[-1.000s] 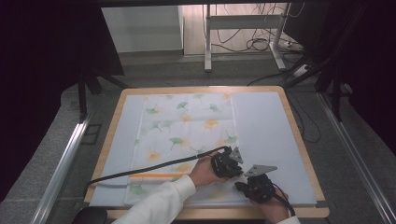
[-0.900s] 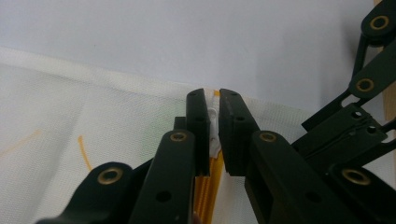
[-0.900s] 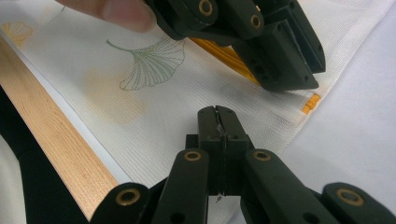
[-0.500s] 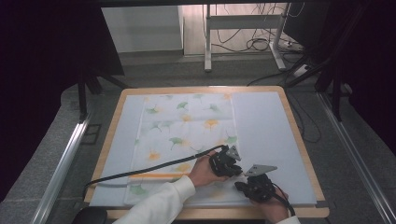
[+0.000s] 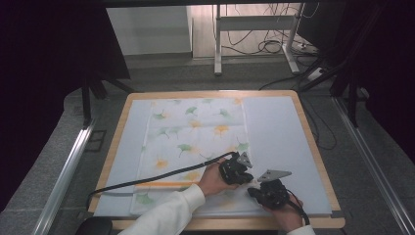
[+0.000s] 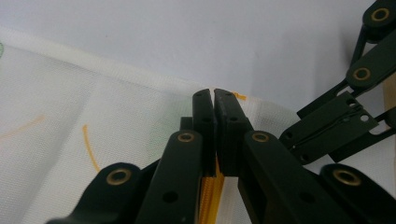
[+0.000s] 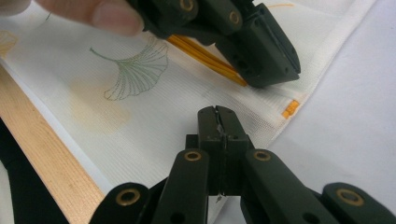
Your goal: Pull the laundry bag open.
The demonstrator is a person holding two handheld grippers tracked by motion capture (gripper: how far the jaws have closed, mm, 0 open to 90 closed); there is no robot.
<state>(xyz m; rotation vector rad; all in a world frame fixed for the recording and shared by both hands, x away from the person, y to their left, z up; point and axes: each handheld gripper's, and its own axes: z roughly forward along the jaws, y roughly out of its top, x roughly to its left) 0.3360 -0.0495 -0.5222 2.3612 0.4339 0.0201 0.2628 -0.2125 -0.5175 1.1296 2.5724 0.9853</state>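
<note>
A thin white cloth printed with green and orange ginkgo leaves (image 5: 193,142) lies spread flat on the pale blue mat (image 5: 279,137) of the wooden-edged surface (image 5: 313,147), covering the mat's middle and its 7 o'clock part. Both tools work at the cloth's corner toward 5 o'clock in the high view. The left tool (image 5: 241,169) has just been closing its jaws; in the left gripper view they now stand together on the cloth's hem beside an orange stripe (image 6: 211,186), pinching the fabric. The right tool (image 5: 254,192) sits just beside it, toward 5 o'clock, nearer the surface's front edge. In the right gripper view the right tool (image 7: 218,122) has its jaws pressed together on a fold of the cloth's edge, with the left tool (image 7: 273,70) at 12 o'clock above it.
</note>
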